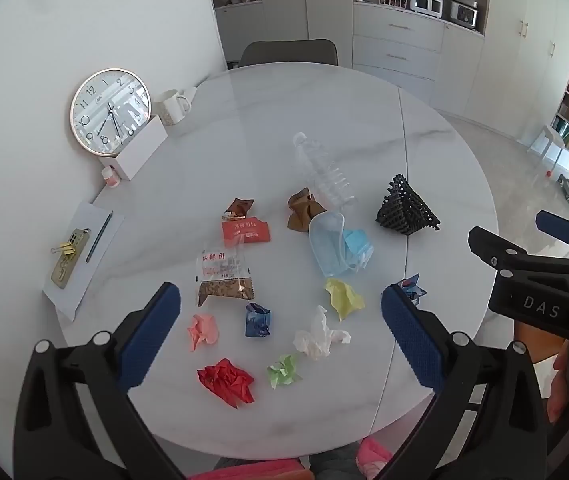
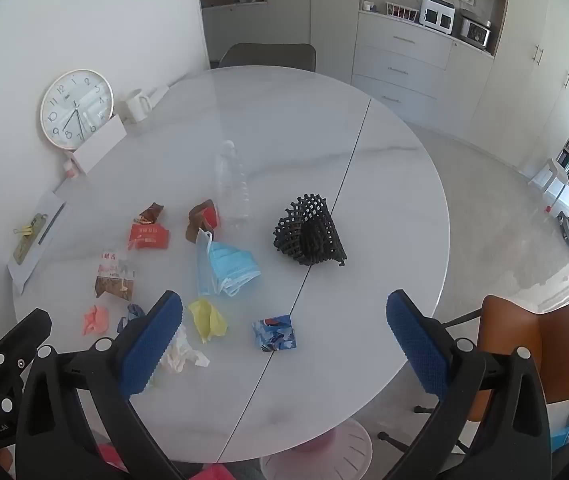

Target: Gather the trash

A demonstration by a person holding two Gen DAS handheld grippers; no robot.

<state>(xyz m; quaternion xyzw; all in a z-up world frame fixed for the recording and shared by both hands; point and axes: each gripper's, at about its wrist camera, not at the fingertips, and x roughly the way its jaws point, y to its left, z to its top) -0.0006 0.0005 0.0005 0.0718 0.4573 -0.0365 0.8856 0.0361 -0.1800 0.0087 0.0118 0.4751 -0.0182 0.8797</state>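
While I hold both grippers above the near edge of the round marble table [image 1: 324,92], nothing is in either one.

Left gripper [image 1: 280,312]: released, blue pads spread wide, hanging over the paper scraps.
Right gripper [image 2: 284,320]: released too, pads wide apart, over the table's seam.
Trash near me: red paper ball [image 1: 226,380] at 6 o'clock of the litter, green scrap [image 1: 284,370] just beside it, white tissue [image 1: 320,338], pink ball [image 1: 203,330], yellow ball [image 1: 344,298].
Middle: blue face masks [image 1: 340,246] at the centre, snack bag [image 1: 224,274] at 9 o'clock of them, red wrapper [image 1: 246,230].
Far side: clear plastic bottle [image 1: 324,172] at 12 o'clock, lying flat; black mesh [image 1: 406,206] at 2 o'clock.
Blue wrapper [image 2: 275,333]: on the seam, between my right pads in view.
Not trash: wall clock [image 1: 110,111] and mug [image 1: 172,106] at 10 o'clock.
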